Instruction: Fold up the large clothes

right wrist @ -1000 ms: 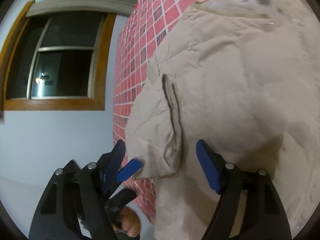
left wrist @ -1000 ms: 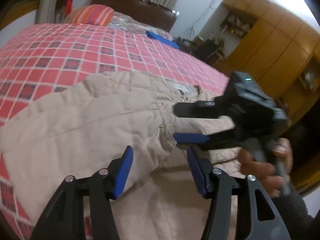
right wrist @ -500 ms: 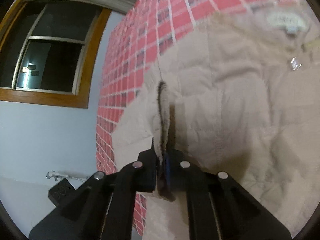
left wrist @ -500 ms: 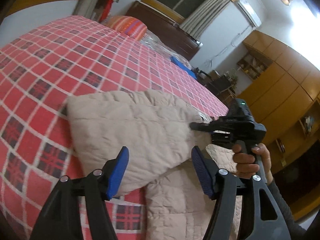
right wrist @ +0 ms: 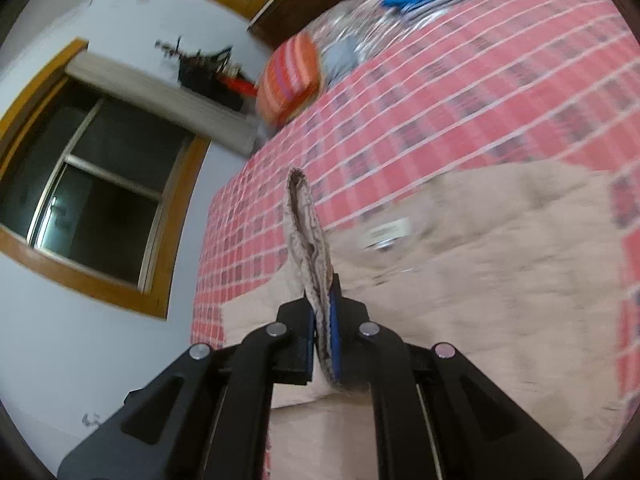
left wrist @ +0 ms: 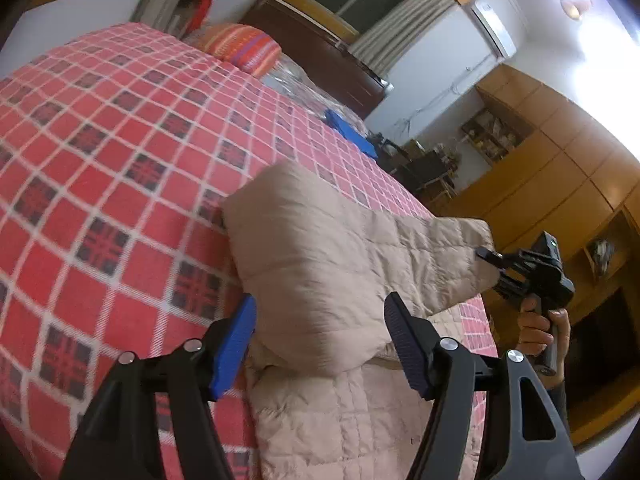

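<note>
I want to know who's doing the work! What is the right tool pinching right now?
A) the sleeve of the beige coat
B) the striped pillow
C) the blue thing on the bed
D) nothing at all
A: the right tool is shut on the cuff of the sleeve of the beige coat, lifting it off the bed.

Left gripper (left wrist: 320, 334) jaws apart; right gripper (right wrist: 322, 332) jaws clamped.

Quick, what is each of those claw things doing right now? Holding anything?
Left gripper: open, holding nothing, its blue fingers either side of the beige quilted jacket.
Right gripper: shut on the jacket's sleeve cuff, lifting it.
</note>
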